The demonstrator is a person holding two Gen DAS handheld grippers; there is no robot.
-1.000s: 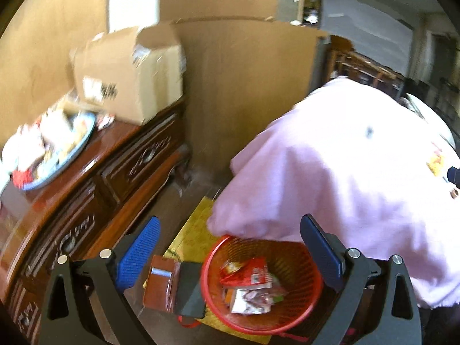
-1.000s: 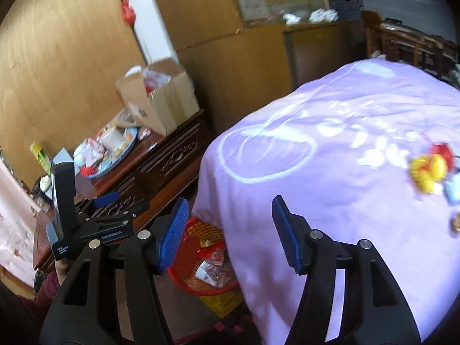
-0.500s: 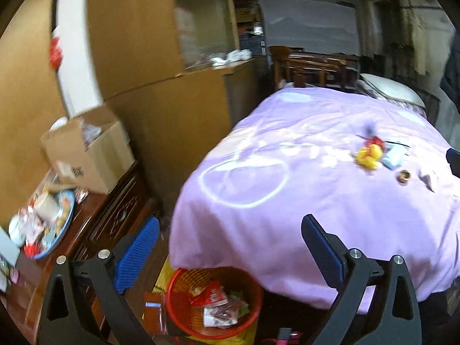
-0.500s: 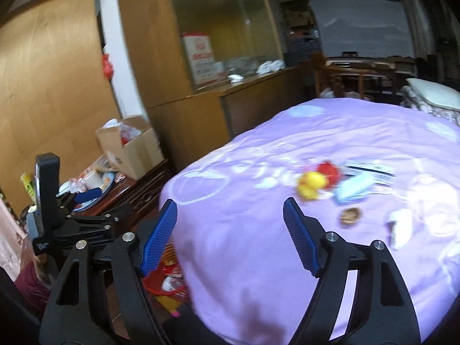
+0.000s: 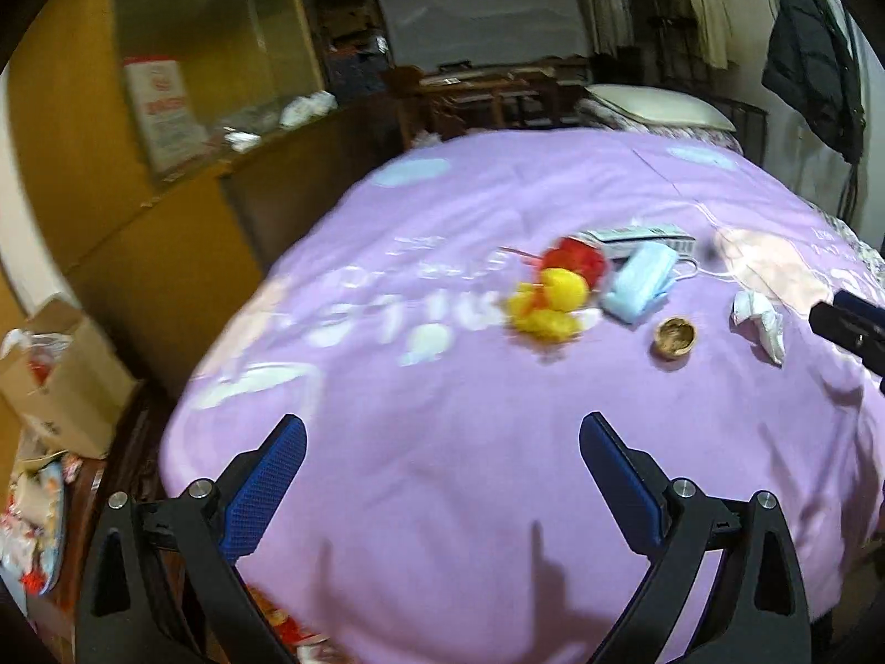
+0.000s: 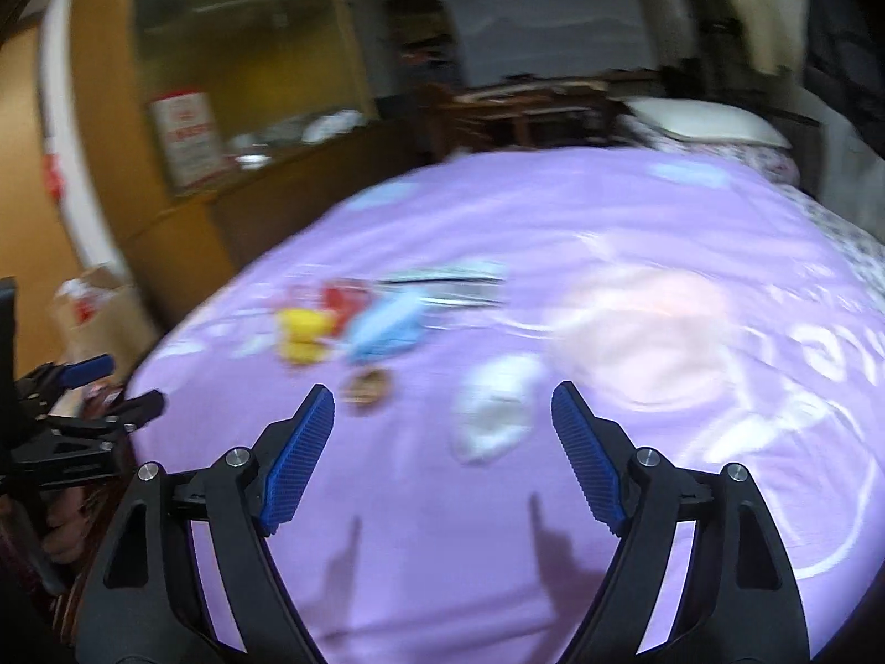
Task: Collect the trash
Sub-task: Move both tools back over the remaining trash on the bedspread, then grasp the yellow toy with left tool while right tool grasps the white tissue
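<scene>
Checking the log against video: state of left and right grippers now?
Left gripper: open, holding nothing.
Right gripper: jaws opening, nothing between them, above the purple bedspread.

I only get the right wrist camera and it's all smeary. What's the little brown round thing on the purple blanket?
Observer: The left wrist view is sharper. The brown thing is a small hollow cup, like half a nutshell, open side up.
Child: And the white blob beside it?
Observer: The white blob is a crumpled tissue, lying apart from the brown thing.
Child: Is the blue thing a bag?
Observer: The blue thing looks like a folded face mask, with white ear loops trailing from its far end.
</scene>
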